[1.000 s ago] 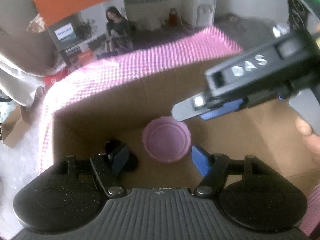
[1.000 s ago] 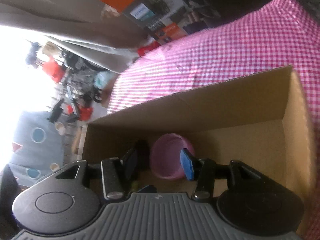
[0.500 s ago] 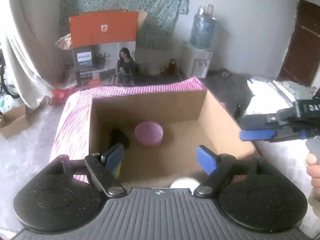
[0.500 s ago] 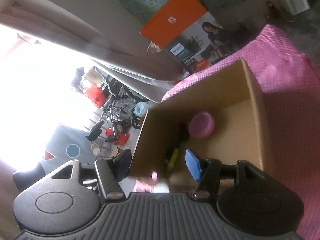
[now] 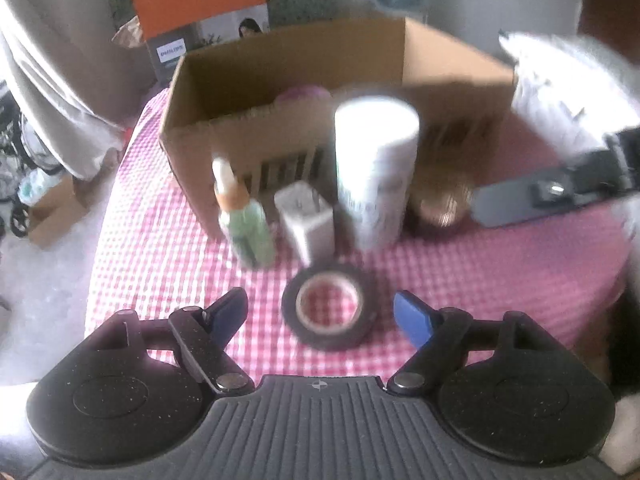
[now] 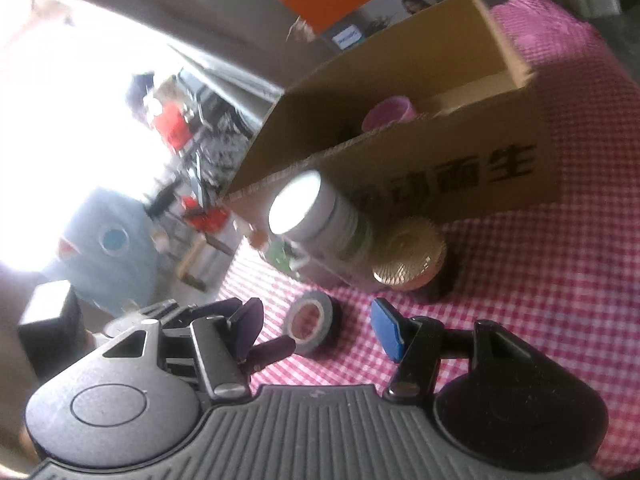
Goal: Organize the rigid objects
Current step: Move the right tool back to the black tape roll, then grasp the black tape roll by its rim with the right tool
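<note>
Empty grippers line up on the next item to box

Both the left gripper (image 5: pixel 320 312) and right gripper (image 6: pixel 316 328) stand open, holding nothing; a tape roll (image 5: pixel 329 311) lies between them on the checked cloth (image 5: pixel 480 280), the cardboard box (image 5: pixel 224 120) beyond, so closing on it comes next.

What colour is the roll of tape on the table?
Black, with a pale inner core; the tape roll shows best in the left wrist view.
</note>
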Action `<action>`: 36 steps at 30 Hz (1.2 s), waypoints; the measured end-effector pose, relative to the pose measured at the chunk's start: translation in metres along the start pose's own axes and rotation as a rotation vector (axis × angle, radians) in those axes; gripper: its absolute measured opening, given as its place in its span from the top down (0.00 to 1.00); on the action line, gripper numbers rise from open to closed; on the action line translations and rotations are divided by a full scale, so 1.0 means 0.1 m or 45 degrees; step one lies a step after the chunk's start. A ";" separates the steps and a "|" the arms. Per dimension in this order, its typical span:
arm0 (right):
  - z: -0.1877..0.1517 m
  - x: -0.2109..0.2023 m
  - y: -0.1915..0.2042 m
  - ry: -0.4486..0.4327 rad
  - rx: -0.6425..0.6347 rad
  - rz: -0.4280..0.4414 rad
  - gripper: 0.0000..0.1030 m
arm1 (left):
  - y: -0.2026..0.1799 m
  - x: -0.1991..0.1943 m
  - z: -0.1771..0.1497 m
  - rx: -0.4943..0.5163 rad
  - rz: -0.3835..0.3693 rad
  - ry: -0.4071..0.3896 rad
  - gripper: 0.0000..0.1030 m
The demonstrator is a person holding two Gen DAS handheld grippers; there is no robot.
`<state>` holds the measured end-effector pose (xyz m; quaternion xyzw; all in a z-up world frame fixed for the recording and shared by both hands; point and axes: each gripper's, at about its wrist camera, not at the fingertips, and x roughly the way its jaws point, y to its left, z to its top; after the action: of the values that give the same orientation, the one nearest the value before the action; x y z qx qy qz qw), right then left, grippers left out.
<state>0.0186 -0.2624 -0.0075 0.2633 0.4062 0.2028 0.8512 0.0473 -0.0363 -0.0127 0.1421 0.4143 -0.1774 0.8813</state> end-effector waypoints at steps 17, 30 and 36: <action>-0.01 0.85 0.27 0.215 -0.134 -0.089 0.70 | 0.04 0.31 -0.07 0.056 -0.023 0.013 0.38; -0.06 0.91 0.30 0.246 -0.161 -0.145 0.75 | -0.17 0.19 -0.27 0.088 -0.081 -0.005 0.39; -0.08 0.82 0.24 0.253 -0.152 -0.143 0.75 | -0.30 0.18 -0.29 0.140 -0.083 0.008 0.38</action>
<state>0.0575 -0.1958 -0.0451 0.1677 0.4900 0.2037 0.8309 0.0254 -0.0549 -0.0481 0.1774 0.4109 -0.2281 0.8647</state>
